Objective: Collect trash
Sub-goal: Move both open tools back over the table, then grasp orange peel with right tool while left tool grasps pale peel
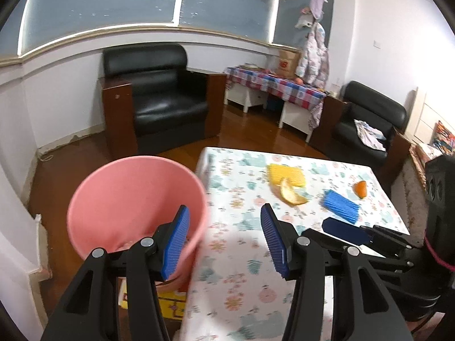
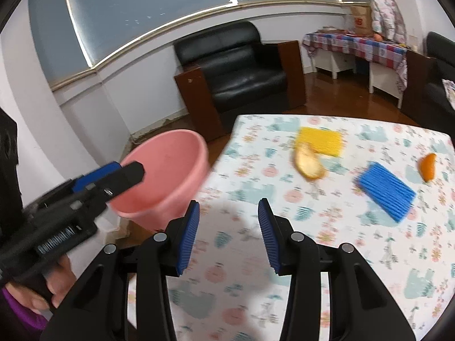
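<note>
A pink bucket (image 1: 136, 199) (image 2: 167, 176) stands just off the left edge of the table with the flowery cloth (image 1: 241, 270) (image 2: 355, 255). On the cloth lie a yellow sponge (image 1: 287, 174) (image 2: 321, 140), a pale fruit peel (image 1: 290, 196) (image 2: 308, 163), a blue sponge (image 1: 339, 206) (image 2: 385, 191) and an orange peel piece (image 1: 361, 189) (image 2: 428, 166). My left gripper (image 1: 224, 241) (image 2: 113, 176) is open and empty, by the bucket's near rim. My right gripper (image 2: 229, 236) (image 1: 349, 231) hangs open and empty over the cloth, short of the peel.
The bucket rests on a yellow box (image 1: 167, 301) on the wooden floor. A black armchair (image 1: 159, 99) (image 2: 244, 68) stands beyond the table, a second one (image 1: 366, 119) at the right. A low table with a checked cloth (image 1: 273, 82) lines the far wall.
</note>
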